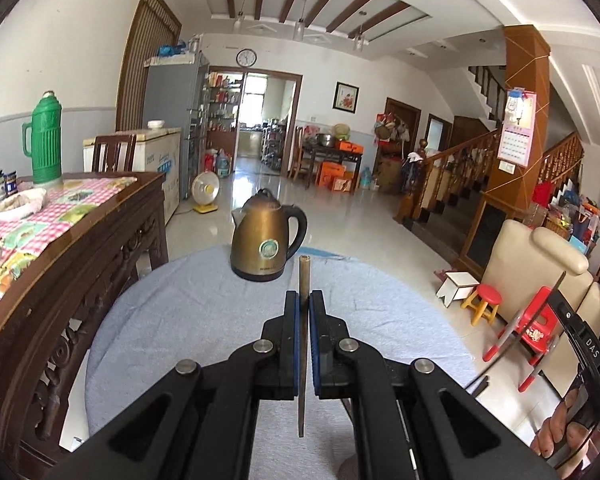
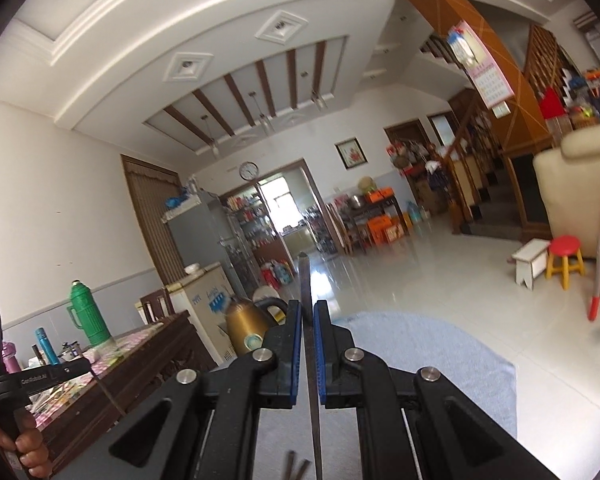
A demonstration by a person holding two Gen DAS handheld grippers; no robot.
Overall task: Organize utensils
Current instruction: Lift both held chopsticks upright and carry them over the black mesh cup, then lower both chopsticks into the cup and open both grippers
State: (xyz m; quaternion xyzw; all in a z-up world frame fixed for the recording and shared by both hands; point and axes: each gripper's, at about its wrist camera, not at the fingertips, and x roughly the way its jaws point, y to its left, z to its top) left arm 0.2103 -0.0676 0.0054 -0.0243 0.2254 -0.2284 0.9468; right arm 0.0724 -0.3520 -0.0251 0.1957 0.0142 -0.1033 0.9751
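My left gripper (image 1: 304,294) is shut on a thin brownish chopstick (image 1: 303,276) that stands upright between the blue pads, its tip level with the base of a brass-coloured kettle (image 1: 265,236). My right gripper (image 2: 307,304) is shut on a dark grey chopstick (image 2: 305,276), held upright above the table. The right gripper also shows at the right edge of the left wrist view (image 1: 580,332). Two more dark chopsticks (image 2: 296,468) lie on the blue-grey cloth (image 2: 440,352) below the right gripper. The left gripper shows at the left edge of the right wrist view (image 2: 96,370).
The kettle stands at the far side of the round cloth-covered table (image 1: 180,320). A dark wooden table (image 1: 80,248) with a green thermos (image 1: 46,140), bowl and jars stands to the left. A cream sofa (image 1: 540,264), red stool (image 1: 487,300) and red chair (image 1: 538,328) stand on the right.
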